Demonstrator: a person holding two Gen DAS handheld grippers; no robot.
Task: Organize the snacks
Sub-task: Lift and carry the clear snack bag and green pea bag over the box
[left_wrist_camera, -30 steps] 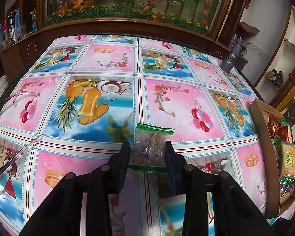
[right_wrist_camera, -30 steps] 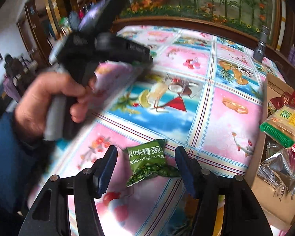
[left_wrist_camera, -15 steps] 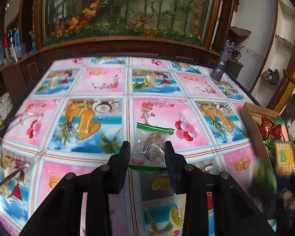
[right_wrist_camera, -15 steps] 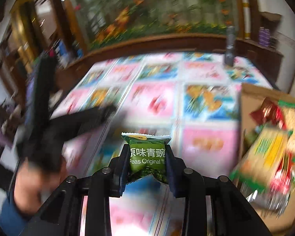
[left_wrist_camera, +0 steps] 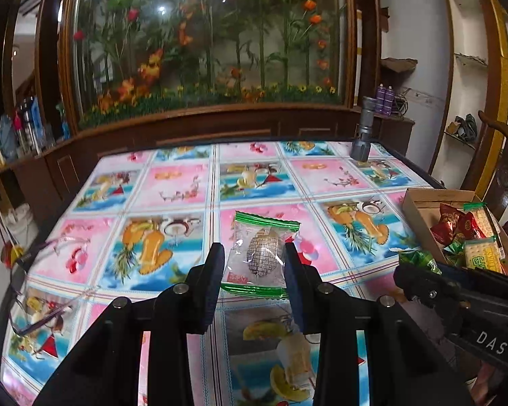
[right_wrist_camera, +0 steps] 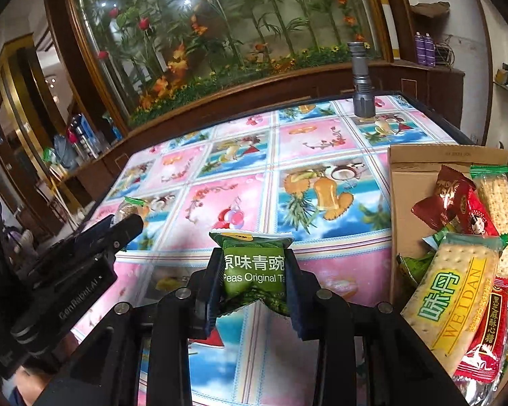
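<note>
"Peas Original Ta", cut off at the right under a line of Chinese characters, is printed on the green pea packet (right_wrist_camera: 254, 270). "WEILDAN" and large green Chinese characters are read on the cracker pack (right_wrist_camera: 453, 308) in the cardboard box (right_wrist_camera: 409, 169). "DAS" is marked on the right gripper (left_wrist_camera: 420, 270) body, and "GenRobot.AI" on the left gripper (right_wrist_camera: 125, 223) body.

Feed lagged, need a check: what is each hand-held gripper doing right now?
Left hand-held gripper: shut on the clear snack packet with green ends.
Right hand-held gripper: shut on the green pea packet.
</note>
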